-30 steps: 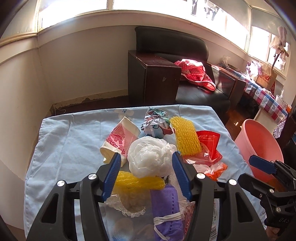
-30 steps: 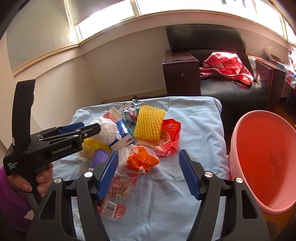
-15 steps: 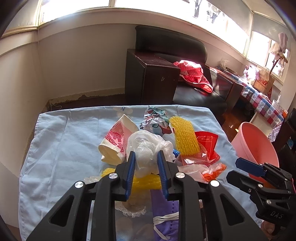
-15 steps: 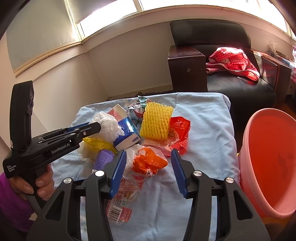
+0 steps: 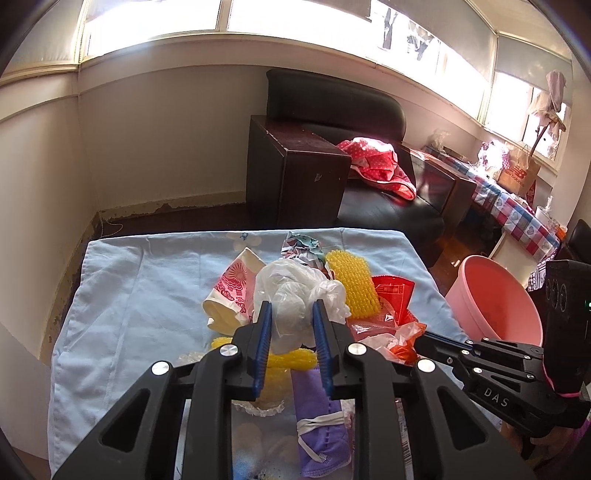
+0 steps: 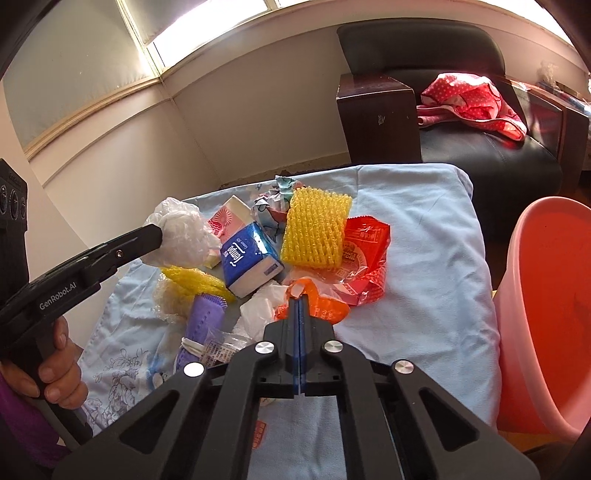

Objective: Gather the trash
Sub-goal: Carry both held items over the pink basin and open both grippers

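A crumpled white plastic bag (image 5: 295, 295) and an orange wrapper (image 6: 321, 306) sit among trash on blue cloth (image 6: 424, 258).

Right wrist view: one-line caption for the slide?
Right gripper shut on orange wrapper; left gripper clamps white bag, pink bin alongside.

Sunlit windows (image 5: 155, 29), cream walls (image 5: 162, 147), black armchair (image 5: 332, 103).

A black armchair (image 5: 332, 107) stands beyond the table, a red dotted cloth (image 5: 376, 162) on its seat. Farther right, what looks like a paper bag (image 5: 517, 177) on a checked tablecloth (image 5: 517, 218).
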Action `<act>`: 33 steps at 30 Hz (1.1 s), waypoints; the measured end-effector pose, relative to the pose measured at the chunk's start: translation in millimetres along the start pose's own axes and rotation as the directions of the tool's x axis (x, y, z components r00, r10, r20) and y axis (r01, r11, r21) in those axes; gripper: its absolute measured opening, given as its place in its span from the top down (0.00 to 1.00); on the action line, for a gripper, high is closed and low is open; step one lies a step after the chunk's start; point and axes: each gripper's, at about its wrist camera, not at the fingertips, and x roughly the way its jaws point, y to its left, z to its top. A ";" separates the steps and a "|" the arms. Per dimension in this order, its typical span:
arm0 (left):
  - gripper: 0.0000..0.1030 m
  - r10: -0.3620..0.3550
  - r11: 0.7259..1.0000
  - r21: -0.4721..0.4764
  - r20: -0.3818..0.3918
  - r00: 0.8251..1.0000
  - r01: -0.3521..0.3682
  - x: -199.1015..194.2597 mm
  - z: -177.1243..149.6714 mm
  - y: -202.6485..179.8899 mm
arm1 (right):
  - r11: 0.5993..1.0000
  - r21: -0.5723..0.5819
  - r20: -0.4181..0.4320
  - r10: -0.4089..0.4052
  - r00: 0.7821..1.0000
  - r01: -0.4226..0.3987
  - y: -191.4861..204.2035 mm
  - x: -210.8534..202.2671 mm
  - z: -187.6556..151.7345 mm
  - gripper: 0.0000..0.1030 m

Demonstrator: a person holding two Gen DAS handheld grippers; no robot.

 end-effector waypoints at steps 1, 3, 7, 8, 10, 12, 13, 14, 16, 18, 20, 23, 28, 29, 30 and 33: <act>0.79 -0.005 1.000 0.003 0.002 1.000 0.005 -1.3 1.0 -1.6 | 1.000 0.008 0.009 0.002 1.000 -0.002 -1.9 -4.7 0.2 1.00; 0.79 -0.011 1.000 0.015 0.010 1.000 0.011 -4.7 3.0 -7.7 | 1.000 0.020 0.031 -0.002 1.000 0.001 -6.1 -15.3 0.8 1.00; 0.79 -0.042 0.998 0.040 0.031 0.999 0.041 -11.2 10.2 -25.2 | 0.999 0.053 0.087 -0.011 0.996 0.006 -18.4 -41.3 3.7 1.00; 0.79 -0.051 0.998 0.049 0.037 0.998 0.049 -12.6 12.0 -30.6 | 0.998 0.059 0.104 -0.017 0.994 0.011 -22.0 -48.3 5.1 1.00; 0.79 -0.071 0.995 0.066 0.044 0.997 0.068 -13.0 16.1 -42.3 | 0.997 0.069 0.139 -0.034 0.990 0.024 -29.1 -62.8 7.4 1.00; 0.79 -0.095 0.992 0.083 0.049 0.994 0.091 -13.6 19.6 -55.3 | 0.996 0.077 0.173 -0.063 0.983 0.050 -37.2 -76.8 9.2 1.00; 0.79 -0.108 0.990 0.094 0.051 0.993 0.103 -13.7 21.1 -62.3 | 0.994 0.084 0.190 -0.080 0.979 0.065 -42.2 -83.9 9.8 1.00; 0.79 -0.118 0.988 0.105 0.053 0.992 0.112 -13.4 22.4 -69.4 | 0.993 0.093 0.201 -0.092 0.975 0.075 -48.0 -89.5 10.2 1.00; 0.79 -0.145 0.982 0.127 0.051 0.988 0.138 -12.2 25.0 -84.9 | 0.988 0.117 0.224 -0.122 0.967 0.098 -60.1 -102.0 9.2 1.00; 0.79 -0.172 0.975 0.150 0.044 0.984 0.163 -10.1 26.3 -101.2 | 0.982 0.140 0.239 -0.159 0.958 0.128 -72.6 -112.8 6.7 1.00; 0.79 -0.198 0.966 0.175 0.032 0.980 0.189 -7.1 26.7 -120.0 | 0.973 0.164 0.245 -0.201 0.948 0.164 -85.7 -121.2 2.8 1.00; 0.79 -0.238 0.949 0.215 0.004 0.971 0.232 -0.9 25.5 -148.4 | 0.955 0.204 0.237 -0.260 0.936 0.213 -105.7 -130.4 -5.8 1.00; 0.79 -0.308 0.910 0.276 -0.053 0.950 0.311 9.9 15.4 -198.4 | 0.922 0.242 0.205 -0.354 0.912 0.303 -132.9 -136.9 -22.1 1.00; 0.79 -0.317 0.902 0.288 -0.066 0.946 0.323 12.6 13.0 -208.0 | 0.915 0.246 0.197 -0.370 0.908 0.320 -137.4 -137.2 -25.5 1.00; 0.79 -0.324 0.894 0.300 -0.079 0.943 0.332 16.9 9.5 -218.4 | 0.908 0.252 0.189 -0.386 0.903 0.336 -142.2 -137.9 -29.3 1.00; 0.79 -0.330 0.879 0.324 -0.118 0.937 0.350 29.8 -0.5 -243.2 | 0.892 0.273 0.164 -0.412 0.897 0.360 -156.3 -136.6 -37.9 0.99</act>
